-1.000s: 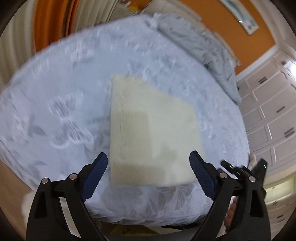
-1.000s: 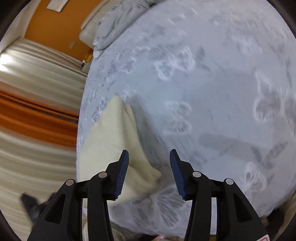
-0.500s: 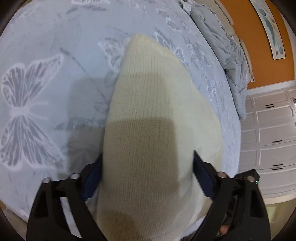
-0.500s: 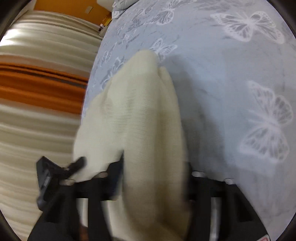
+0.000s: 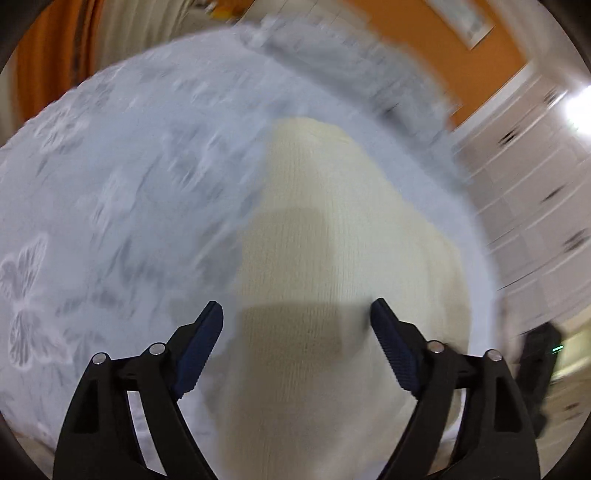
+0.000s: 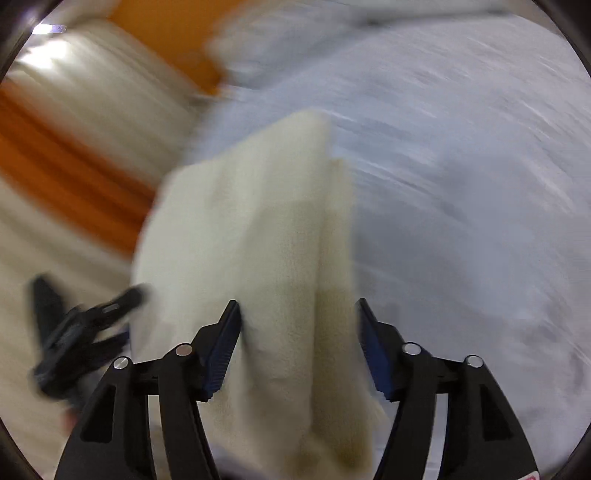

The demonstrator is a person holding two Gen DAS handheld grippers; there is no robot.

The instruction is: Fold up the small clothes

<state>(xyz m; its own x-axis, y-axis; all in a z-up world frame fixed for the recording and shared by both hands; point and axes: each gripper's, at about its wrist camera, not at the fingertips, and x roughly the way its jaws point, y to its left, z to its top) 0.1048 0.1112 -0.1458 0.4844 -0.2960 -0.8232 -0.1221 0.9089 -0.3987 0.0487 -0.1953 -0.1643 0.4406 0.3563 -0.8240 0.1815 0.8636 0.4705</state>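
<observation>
Left wrist view: cream knit garment (image 5: 332, 258) lies folded on butterfly-print bed (image 5: 110, 184) | left gripper (image 5: 295, 332) and right gripper (image 6: 299, 332) jaws spread, straddling the near edge, pinching nothing | pinch every layer together, low and level.

A pale blue bedspread (image 5: 129, 192) with white butterfly patterns fills the left and centre of the left wrist view, blurred. An orange wall (image 5: 436, 48) crosses the top right, bearing a framed picture (image 5: 461, 22). White cupboard doors (image 5: 535, 206) with dark handles run down the right edge. At the upper left, orange and cream curtains (image 6: 62, 155) show in both views.
</observation>
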